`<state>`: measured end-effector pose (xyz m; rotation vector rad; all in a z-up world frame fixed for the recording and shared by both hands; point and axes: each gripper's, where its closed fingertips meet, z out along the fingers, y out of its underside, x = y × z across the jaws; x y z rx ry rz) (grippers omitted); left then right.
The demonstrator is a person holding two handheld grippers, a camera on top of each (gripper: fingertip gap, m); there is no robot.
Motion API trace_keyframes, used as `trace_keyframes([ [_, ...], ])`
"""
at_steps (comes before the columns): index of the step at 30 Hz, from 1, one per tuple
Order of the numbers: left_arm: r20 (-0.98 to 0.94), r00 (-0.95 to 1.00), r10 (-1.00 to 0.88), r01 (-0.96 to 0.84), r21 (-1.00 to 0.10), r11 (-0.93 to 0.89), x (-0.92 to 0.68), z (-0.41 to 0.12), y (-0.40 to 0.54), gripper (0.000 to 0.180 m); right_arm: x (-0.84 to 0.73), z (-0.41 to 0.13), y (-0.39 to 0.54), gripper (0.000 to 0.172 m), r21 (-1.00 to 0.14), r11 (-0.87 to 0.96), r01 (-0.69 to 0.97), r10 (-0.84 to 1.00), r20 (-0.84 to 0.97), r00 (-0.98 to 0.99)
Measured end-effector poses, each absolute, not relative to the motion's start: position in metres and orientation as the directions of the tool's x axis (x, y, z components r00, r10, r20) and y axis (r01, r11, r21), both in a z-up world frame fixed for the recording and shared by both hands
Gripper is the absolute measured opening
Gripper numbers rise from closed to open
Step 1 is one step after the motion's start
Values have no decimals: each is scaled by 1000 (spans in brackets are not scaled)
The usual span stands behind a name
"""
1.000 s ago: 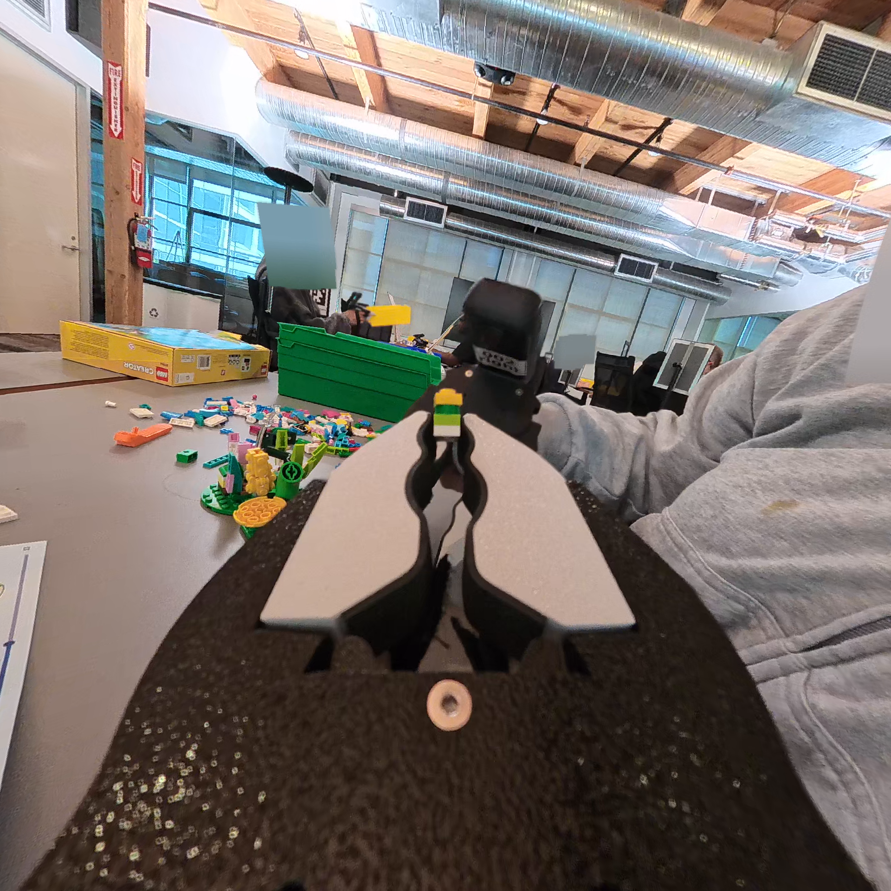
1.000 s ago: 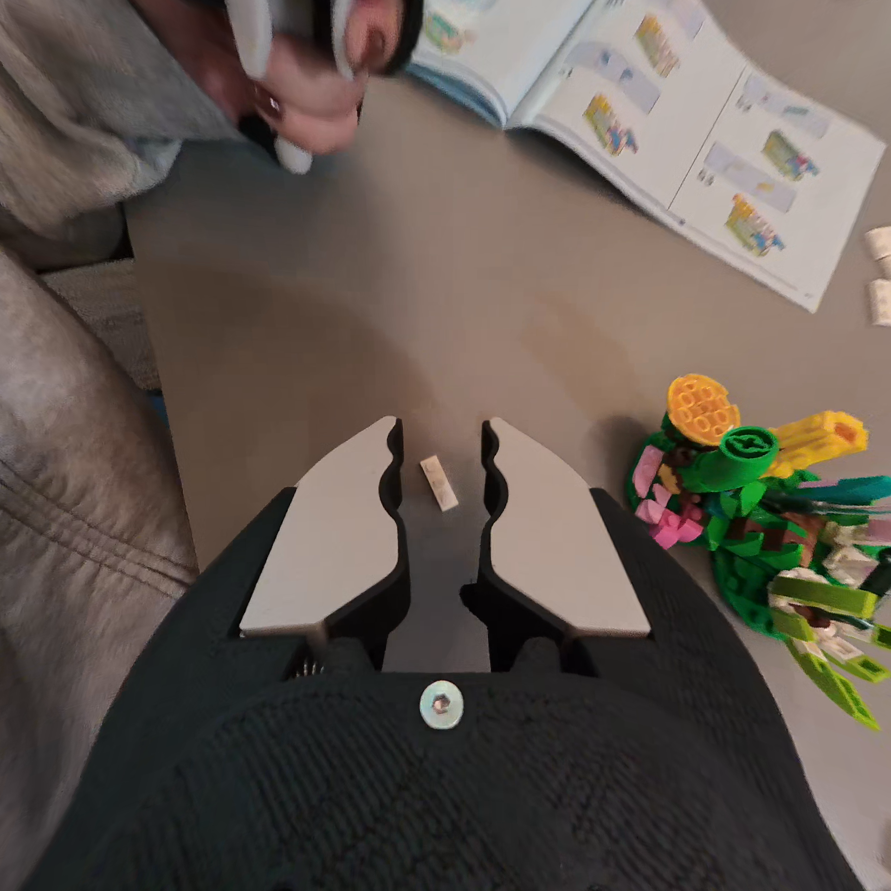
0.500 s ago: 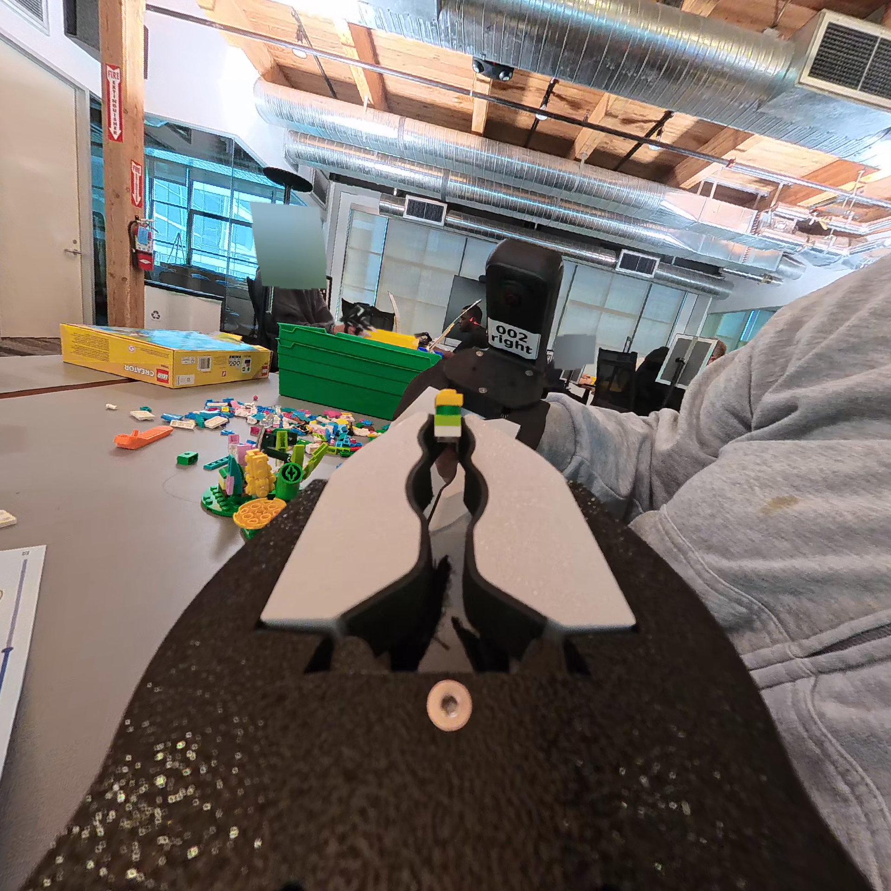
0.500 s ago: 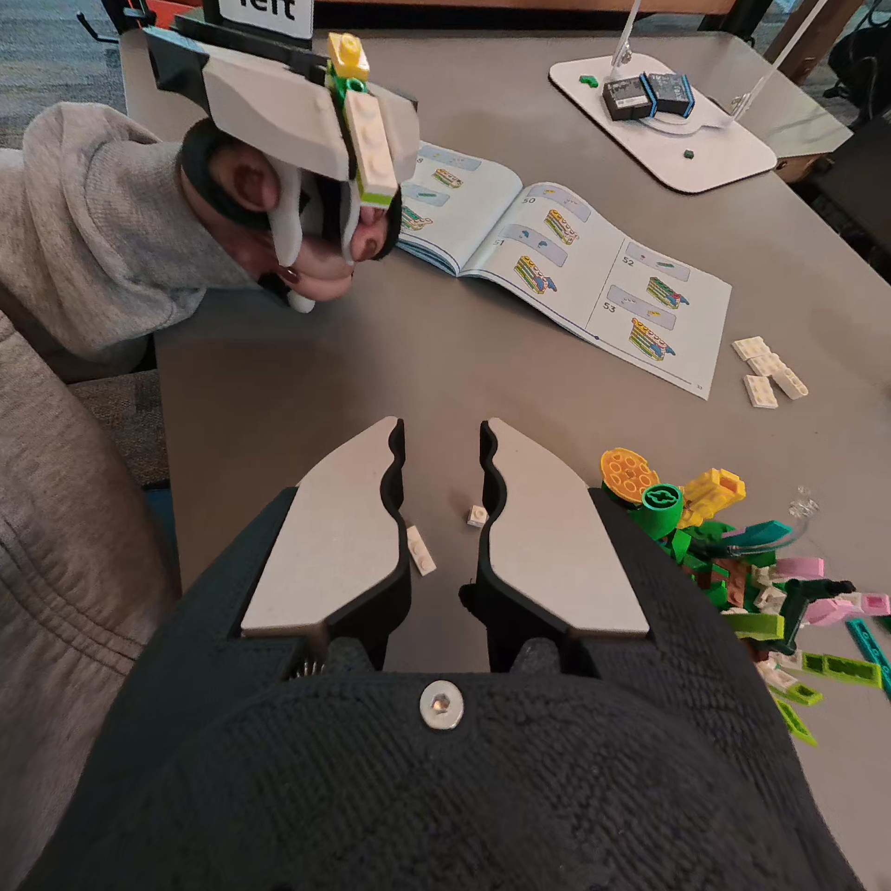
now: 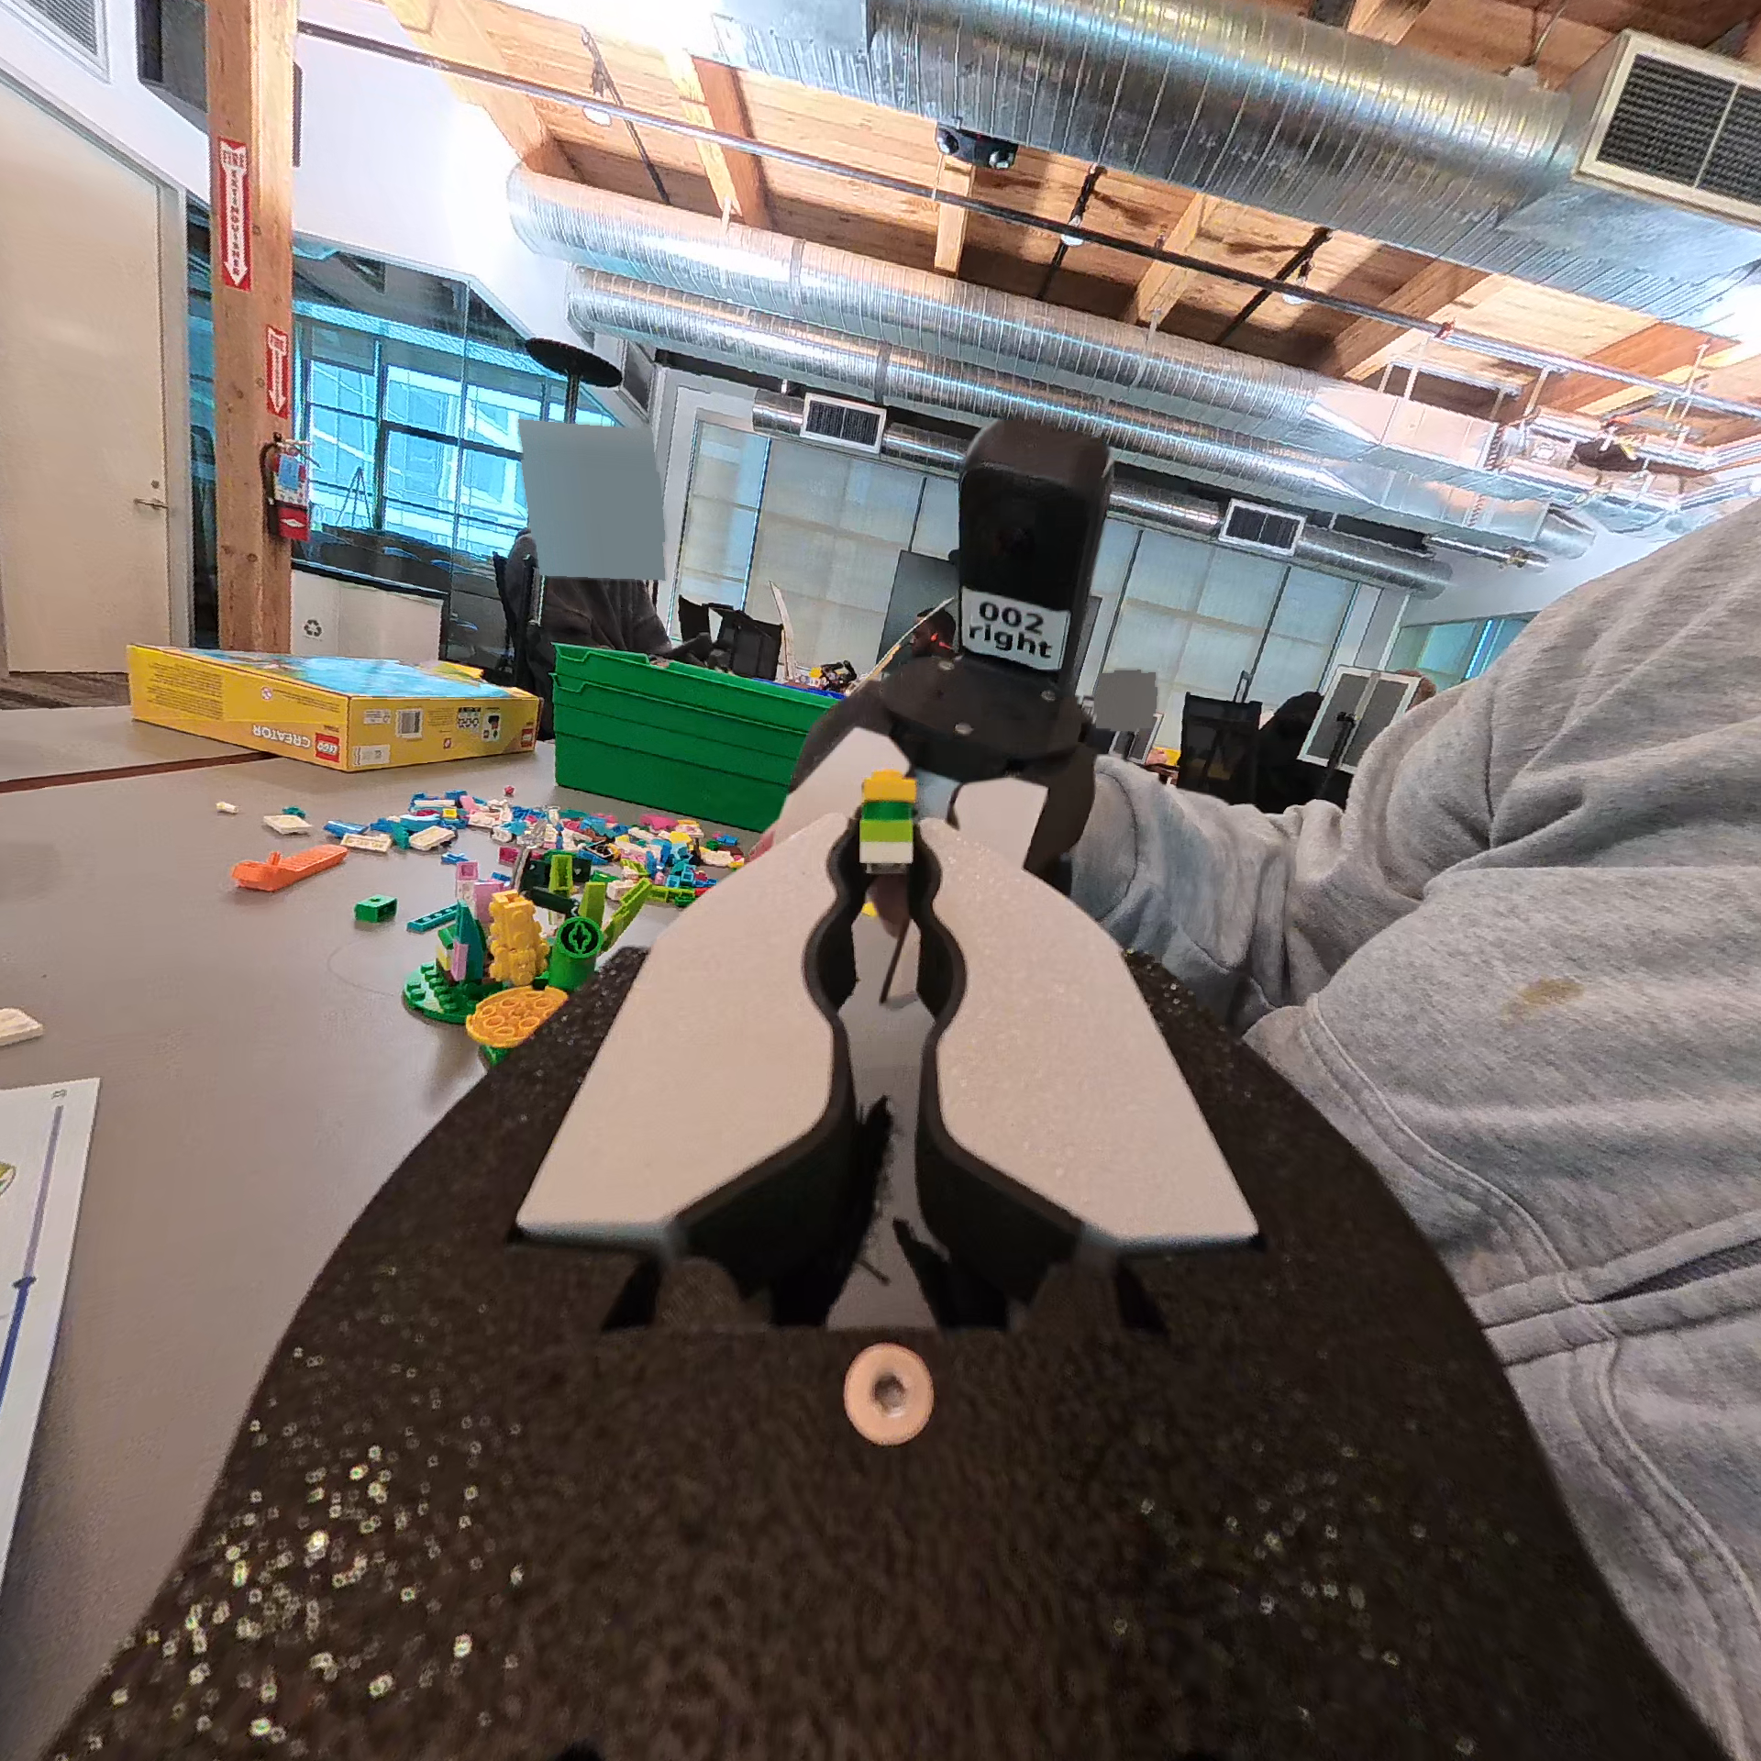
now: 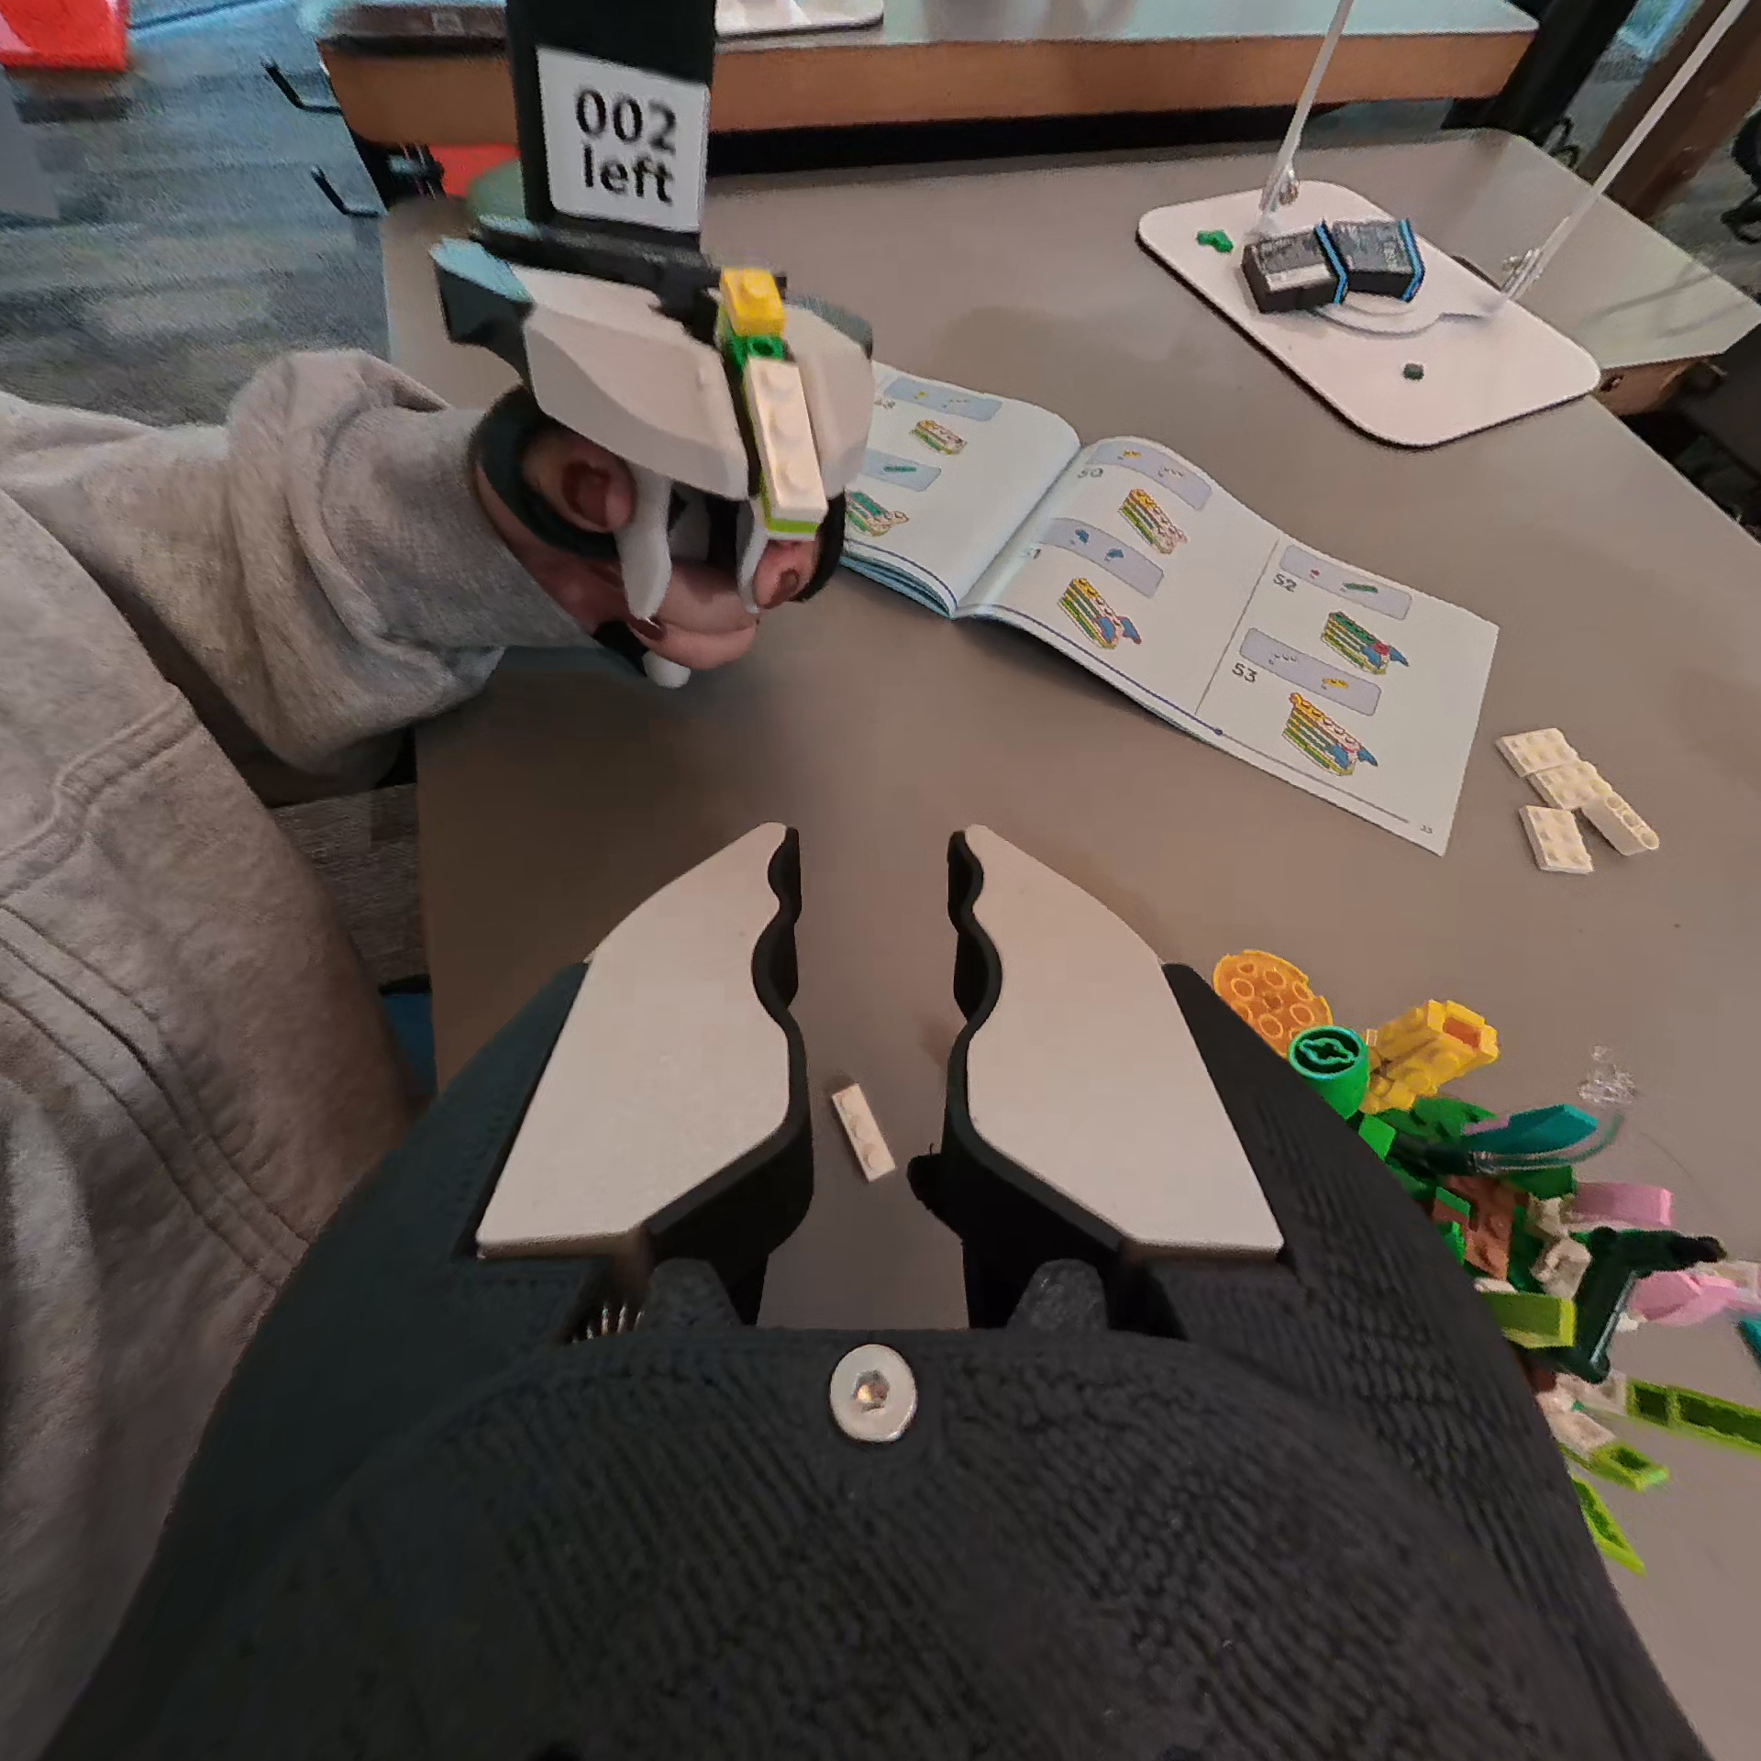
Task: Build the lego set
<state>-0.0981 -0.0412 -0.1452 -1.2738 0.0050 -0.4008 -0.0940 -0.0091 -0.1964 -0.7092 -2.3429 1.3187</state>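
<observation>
The brick stack (image 6: pixel 774 400) sits between the fingers of the left gripper (image 6: pixel 777 419), raised above the worktop (image 6: pixel 953 724) near its left edge. The instruction booklet (image 6: pixel 1182 610) lies right of it. The small plate (image 6: pixel 862 1132) lies on the worktop below the right gripper (image 6: pixel 872 858); the brick model (image 6: pixel 1410 1124) stands to the right.

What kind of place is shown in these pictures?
Probably an open-plan office or lab workspace: exposed ducts under a wood ceiling, glass partitions, and a grey table with toy bricks.

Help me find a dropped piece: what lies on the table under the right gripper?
A small white plate lies flat on the grey table, seen between the open fingers of the right gripper, touching neither. Anything beneath the gripper's black body is covered.
</observation>
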Motion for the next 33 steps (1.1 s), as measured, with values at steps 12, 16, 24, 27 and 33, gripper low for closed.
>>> trace_keyframes([
  [12, 98, 936, -338, 172, -966, 195, -78, -150, -38, 8, -73, -139, -44, 18, -898, 402, 180, 384, -13, -923],
  [16, 76, 926, -370, 158, -968, 194, -71, -149, -38, 8, -75, -149, -45, 14, -847, 506, 165, 364, 36, -931],
  [24, 52, 916, -397, 136, -973, 185, -67, -150, -43, 9, -74, -150, -50, 6, -848, 490, 204, 354, -21, -935],
  [27, 38, 907, -420, 134, -970, 202, -63, -146, -46, 9, -70, -147, -53, 5, -871, 373, 319, 341, -191, -920],
  [33, 38, 897, -440, 138, -971, 197, -60, -147, -44, 8, -67, -146, -51, 5, -835, 196, 515, 272, -458, -846],
])
